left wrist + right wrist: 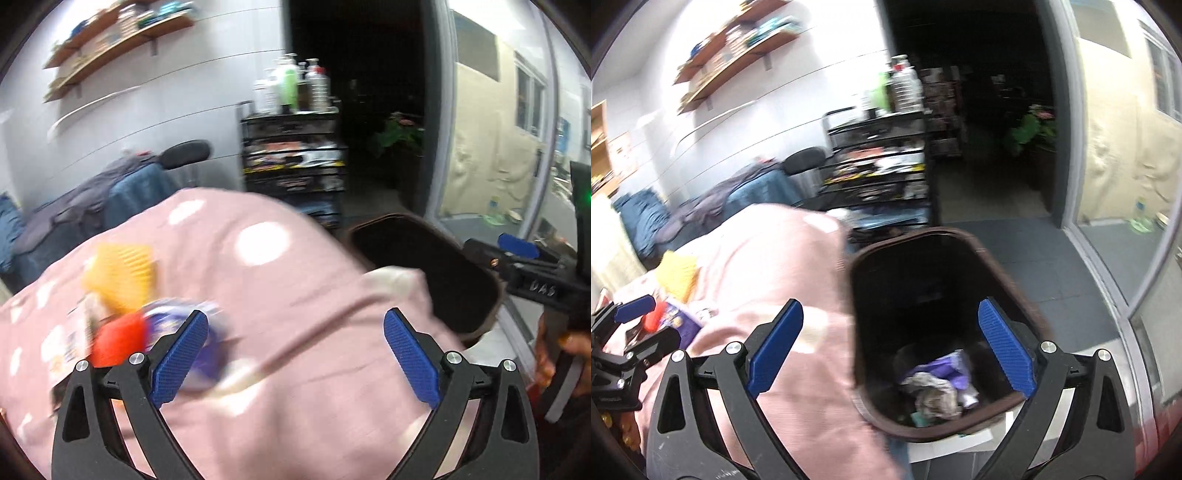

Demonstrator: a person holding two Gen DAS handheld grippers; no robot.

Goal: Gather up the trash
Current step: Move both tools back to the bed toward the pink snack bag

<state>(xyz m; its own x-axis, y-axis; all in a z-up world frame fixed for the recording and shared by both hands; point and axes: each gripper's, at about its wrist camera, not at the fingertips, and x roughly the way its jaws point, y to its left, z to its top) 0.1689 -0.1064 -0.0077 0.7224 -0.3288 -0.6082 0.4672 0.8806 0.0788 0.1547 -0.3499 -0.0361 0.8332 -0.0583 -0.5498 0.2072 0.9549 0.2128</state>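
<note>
Pink dotted bedcover (295, 288) with litter near its left edge, dark bin (945, 332) beside its right edge.
Left gripper (295, 354) gapes wide, empty, just beside the purple wrapper (184, 317), red piece (118, 339) and yellow packet (122, 273), probably to take one; right gripper (890, 350) hovers wide, empty, over the bin holding crumpled trash (938, 387). Blur hides labels.

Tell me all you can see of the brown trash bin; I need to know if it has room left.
The brown trash bin is a dark, smooth, plastic-looking tub with a rounded rectangular rim and no lid showing. It stands open beside the pink dotted bedding, which seems to press against its left rim. The inside is black and deep; crumpled paper and purple wrappers lie at the bottom, so most of it looks unfilled. The right tongs hang open above its mouth, holding nothing. Its base is hidden.
</note>
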